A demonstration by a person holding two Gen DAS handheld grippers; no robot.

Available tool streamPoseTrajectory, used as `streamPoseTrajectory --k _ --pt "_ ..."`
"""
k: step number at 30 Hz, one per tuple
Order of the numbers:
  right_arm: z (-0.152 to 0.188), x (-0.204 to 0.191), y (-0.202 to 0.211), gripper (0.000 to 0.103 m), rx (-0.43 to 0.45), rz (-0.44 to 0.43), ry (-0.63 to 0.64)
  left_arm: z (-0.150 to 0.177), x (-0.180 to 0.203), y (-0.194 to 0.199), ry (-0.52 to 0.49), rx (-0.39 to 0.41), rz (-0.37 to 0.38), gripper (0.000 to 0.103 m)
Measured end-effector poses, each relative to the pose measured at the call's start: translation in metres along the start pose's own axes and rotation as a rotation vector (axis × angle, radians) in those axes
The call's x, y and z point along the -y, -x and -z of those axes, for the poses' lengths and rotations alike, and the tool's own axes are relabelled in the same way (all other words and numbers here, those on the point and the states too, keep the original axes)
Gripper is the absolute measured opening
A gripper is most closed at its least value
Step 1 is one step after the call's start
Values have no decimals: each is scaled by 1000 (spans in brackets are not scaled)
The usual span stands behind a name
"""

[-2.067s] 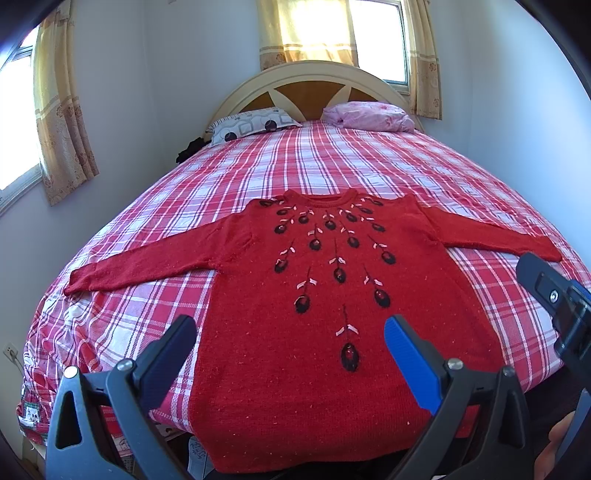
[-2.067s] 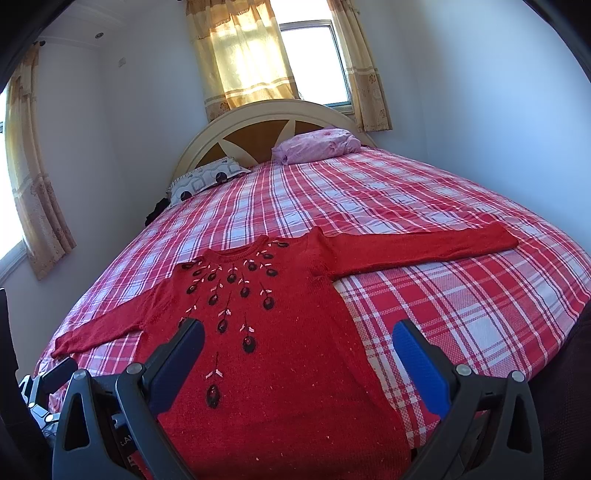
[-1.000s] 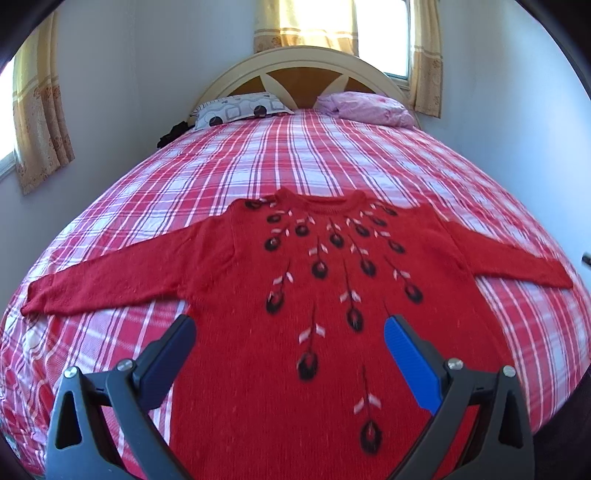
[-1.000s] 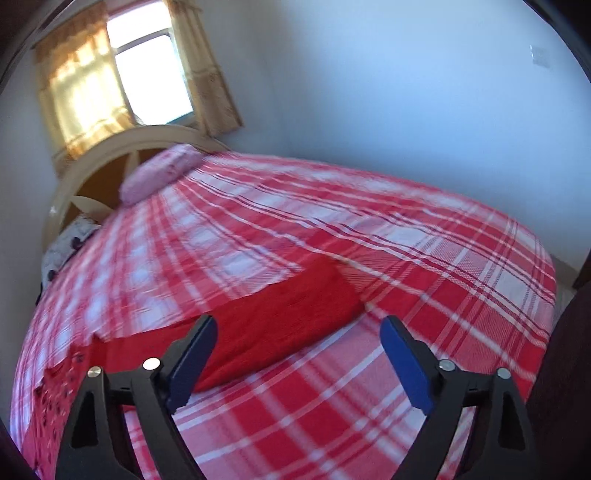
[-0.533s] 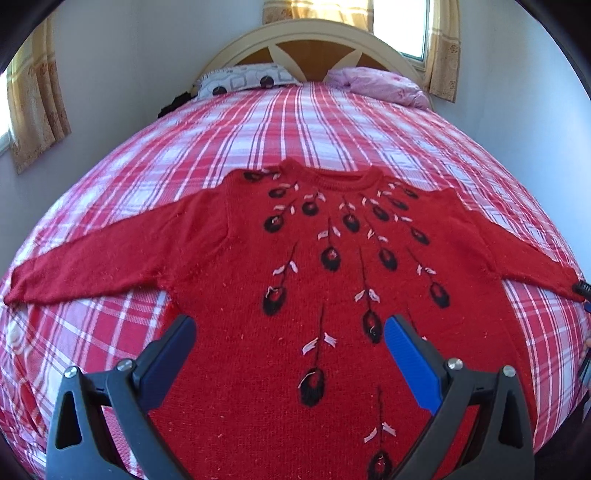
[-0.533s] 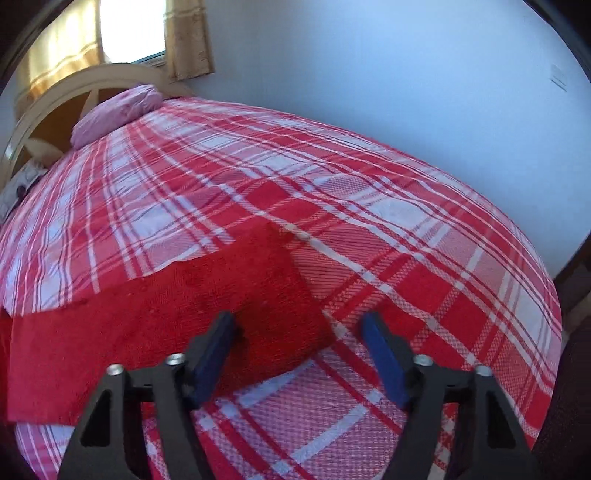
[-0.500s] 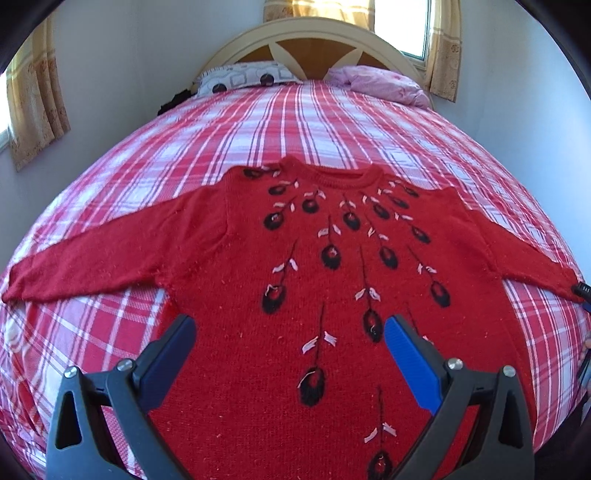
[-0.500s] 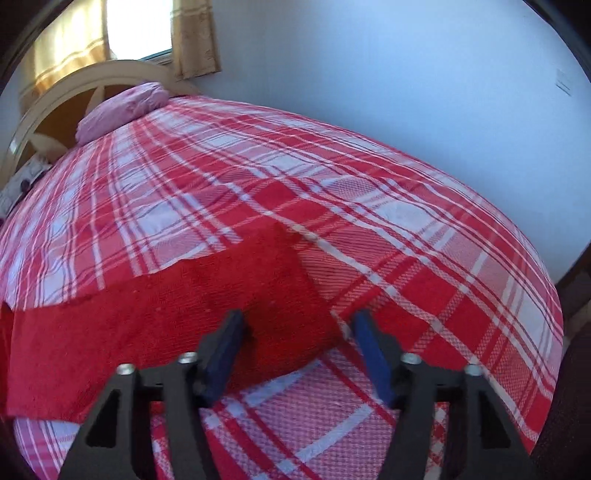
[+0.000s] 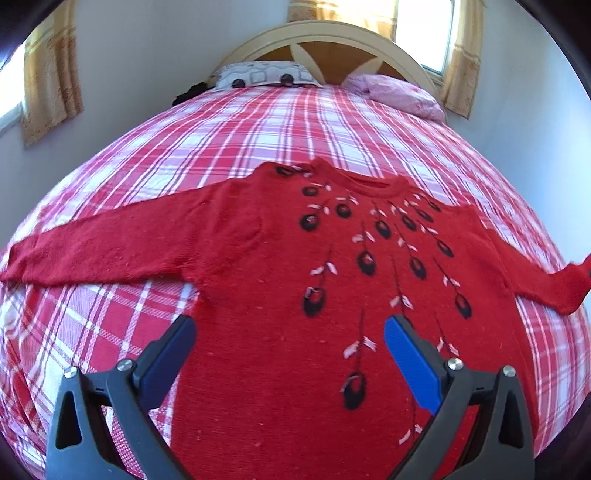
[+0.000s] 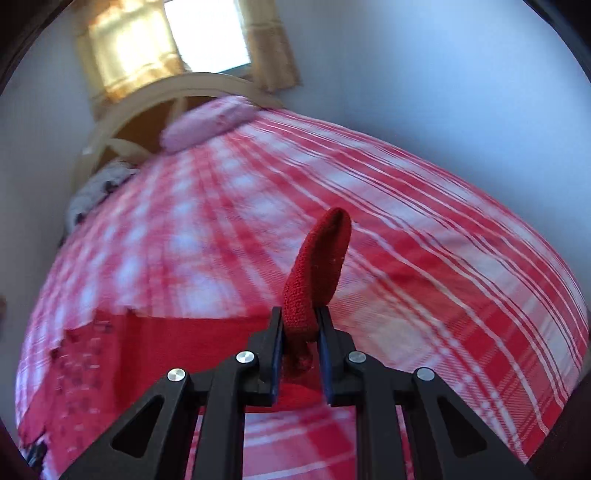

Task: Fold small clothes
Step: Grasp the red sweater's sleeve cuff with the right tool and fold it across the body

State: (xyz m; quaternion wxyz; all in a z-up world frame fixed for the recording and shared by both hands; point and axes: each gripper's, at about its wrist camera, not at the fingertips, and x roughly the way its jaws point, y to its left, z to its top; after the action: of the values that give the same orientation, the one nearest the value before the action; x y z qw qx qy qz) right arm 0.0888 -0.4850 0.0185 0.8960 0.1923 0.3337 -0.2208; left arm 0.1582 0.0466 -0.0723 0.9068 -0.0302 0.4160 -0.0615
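Observation:
A red knit sweater [image 9: 280, 280] with black and white bead motifs lies front up on the plaid bed [image 9: 258, 129], its left sleeve [image 9: 110, 240] stretched out flat. My left gripper [image 9: 288, 343] is open and empty, hovering over the sweater's lower body. My right gripper [image 10: 300, 325] is shut on the cuff of the right sleeve [image 10: 317, 266], which sticks up between the jaws, lifted off the bed. In the left wrist view that sleeve end [image 9: 569, 288] rises at the far right edge.
A patterned pillow [image 9: 262, 75] and a pink pillow [image 9: 399, 96] lie against the curved headboard [image 9: 325, 44]. Walls stand close to the bed on both sides. Curtained windows [image 10: 207, 33] are behind the headboard and at left.
My right gripper closed on the right sleeve cuff and lifted it off the bed. My left gripper drifted a little left over the sweater and stays open.

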Motion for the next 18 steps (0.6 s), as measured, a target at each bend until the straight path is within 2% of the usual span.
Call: streamPoseTrajectory --k 5,8,11,13,16,18 --pt "-11 -129 24 17 12 -222 176 0 -22 3 65 11 10 103" --pt "4 -214 19 17 -20 -363 268 0 -37 7 83 21 -20 103" --pt "42 -291 5 17 -48 -458 377 2 -58 12 101 30 -58 103" --pt "77 -333 -9 17 -109 -528 417 4 -69 16 110 36 -84 103" --pt "137 -389 -30 17 -188 -602 484 7 -87 20 116 50 -141 103" --pt "166 -410 -38 17 -218 -623 515 9 -100 22 122 61 -176 103"
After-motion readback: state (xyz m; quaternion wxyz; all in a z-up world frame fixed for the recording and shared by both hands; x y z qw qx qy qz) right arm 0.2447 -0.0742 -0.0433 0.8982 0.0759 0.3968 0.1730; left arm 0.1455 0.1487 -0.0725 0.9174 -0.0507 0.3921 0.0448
